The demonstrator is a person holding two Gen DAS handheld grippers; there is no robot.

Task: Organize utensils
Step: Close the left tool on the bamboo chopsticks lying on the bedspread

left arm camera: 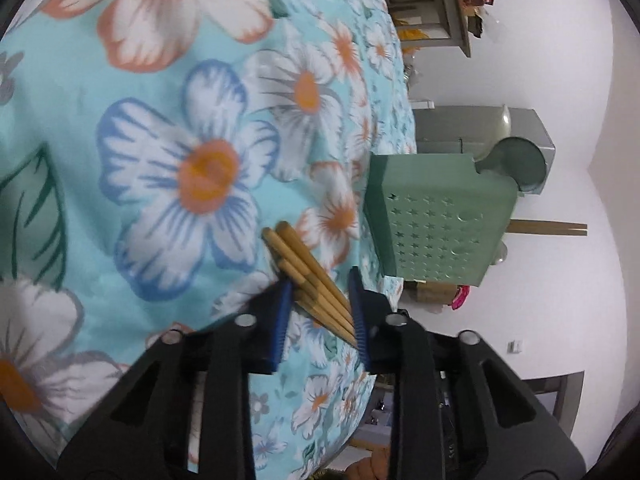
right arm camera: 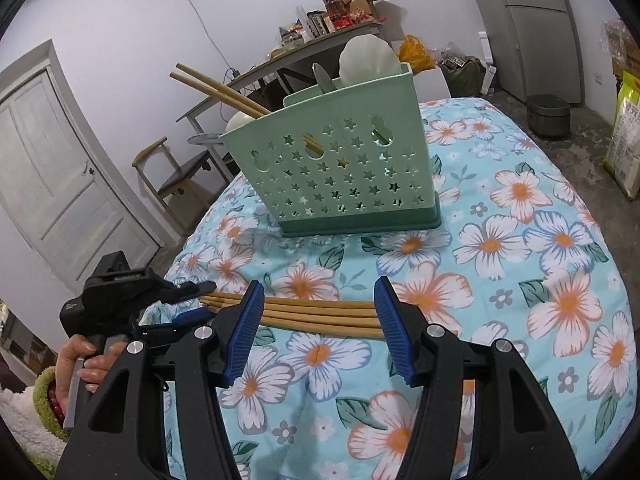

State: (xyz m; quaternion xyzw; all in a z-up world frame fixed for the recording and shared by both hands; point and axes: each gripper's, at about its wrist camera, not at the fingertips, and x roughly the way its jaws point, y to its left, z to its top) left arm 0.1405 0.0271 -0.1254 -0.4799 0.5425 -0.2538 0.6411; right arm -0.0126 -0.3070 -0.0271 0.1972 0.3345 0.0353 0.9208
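Observation:
A bundle of several wooden chopsticks [right arm camera: 316,314] lies across the floral tablecloth. My left gripper [left arm camera: 320,316] is shut on one end of the chopsticks [left arm camera: 308,276]; it shows at the left of the right wrist view [right arm camera: 188,300]. My right gripper [right arm camera: 320,328] is open, its blue pads astride the middle of the bundle. The green star-punched utensil holder [right arm camera: 340,168] stands behind, with two chopsticks [right arm camera: 216,88], a metal spoon [right arm camera: 322,76] and a white ladle [right arm camera: 368,60] in it. The holder also shows in the left wrist view [left arm camera: 436,212].
The table is covered by a light blue floral cloth [right arm camera: 520,240]. A chair [right arm camera: 176,176] and a door [right arm camera: 52,184] are at the left. A cluttered desk [right arm camera: 320,40], a black cooker [right arm camera: 548,114] and a sack [right arm camera: 624,132] stand beyond the table.

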